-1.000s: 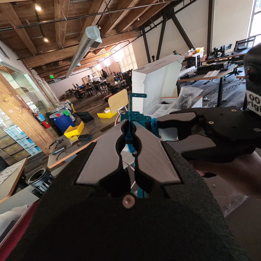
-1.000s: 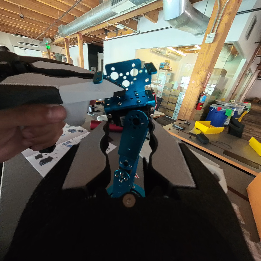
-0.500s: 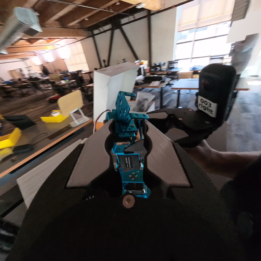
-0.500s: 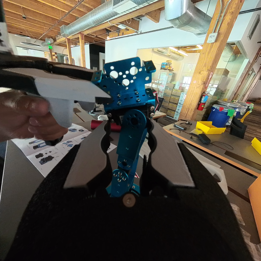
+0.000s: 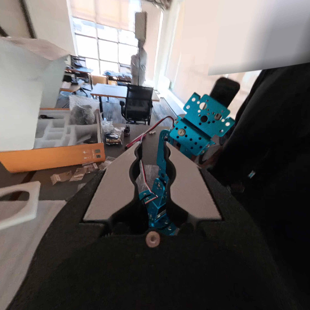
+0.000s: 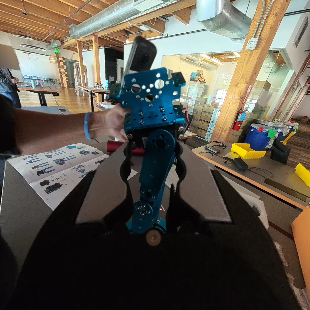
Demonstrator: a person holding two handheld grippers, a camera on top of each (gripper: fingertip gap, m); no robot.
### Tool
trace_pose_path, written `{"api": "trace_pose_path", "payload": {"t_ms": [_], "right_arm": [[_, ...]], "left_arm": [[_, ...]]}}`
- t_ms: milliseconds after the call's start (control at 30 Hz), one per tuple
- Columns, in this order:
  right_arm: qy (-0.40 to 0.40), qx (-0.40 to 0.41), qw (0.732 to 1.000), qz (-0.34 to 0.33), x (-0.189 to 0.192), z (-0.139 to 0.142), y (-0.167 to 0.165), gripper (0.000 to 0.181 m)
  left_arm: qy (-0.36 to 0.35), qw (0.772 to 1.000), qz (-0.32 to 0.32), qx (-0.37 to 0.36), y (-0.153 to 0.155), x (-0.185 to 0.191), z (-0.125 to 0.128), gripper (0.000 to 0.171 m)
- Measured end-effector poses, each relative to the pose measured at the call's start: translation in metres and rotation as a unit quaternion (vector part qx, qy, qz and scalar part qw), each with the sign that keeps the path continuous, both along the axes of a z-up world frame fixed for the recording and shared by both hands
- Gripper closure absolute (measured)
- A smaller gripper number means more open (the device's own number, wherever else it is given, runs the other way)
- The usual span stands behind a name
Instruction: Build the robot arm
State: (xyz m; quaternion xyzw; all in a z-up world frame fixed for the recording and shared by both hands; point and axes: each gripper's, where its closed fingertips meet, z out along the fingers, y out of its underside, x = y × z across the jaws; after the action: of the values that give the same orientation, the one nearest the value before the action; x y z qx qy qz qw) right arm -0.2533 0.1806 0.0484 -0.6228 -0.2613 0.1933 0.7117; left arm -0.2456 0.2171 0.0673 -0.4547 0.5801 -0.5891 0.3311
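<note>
While gripped, blue bracket assembly (image 6: 156, 161) stands upright.

Right gripper (image 6: 153, 147) jaws clamp narrowly; left gripper (image 5: 153, 147) jaws are parted; a hand (image 6: 114, 122) reaches forward.

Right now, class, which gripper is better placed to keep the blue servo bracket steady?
Right, most likely. The right gripper flanks the blue servo bracket closely on both sides, with the bracket centred. The left gripper stands wider, and the bracket lies against only one finger.
</note>
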Motion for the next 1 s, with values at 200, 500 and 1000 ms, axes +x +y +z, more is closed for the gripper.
{"api": "trace_pose_path", "payload": {"t_ms": [200, 500, 1000], "right_arm": [[0.008, -0.010, 1.000, 0.005, -0.002, -0.002, 0.000, 0.130], [0.023, -0.024, 0.999, -0.019, -0.002, -0.001, 0.000, 0.129], [0.011, -0.026, 0.999, -0.046, -0.002, -0.002, 0.000, 0.129]], "left_arm": [[-0.019, 0.994, -0.054, 0.091, -0.002, 0.034, 0.010, 0.158], [0.064, 0.989, -0.079, 0.106, -0.002, 0.065, -0.027, 0.148], [-0.024, 0.987, 0.159, -0.010, -0.052, -0.024, -0.004, 0.100]]}}
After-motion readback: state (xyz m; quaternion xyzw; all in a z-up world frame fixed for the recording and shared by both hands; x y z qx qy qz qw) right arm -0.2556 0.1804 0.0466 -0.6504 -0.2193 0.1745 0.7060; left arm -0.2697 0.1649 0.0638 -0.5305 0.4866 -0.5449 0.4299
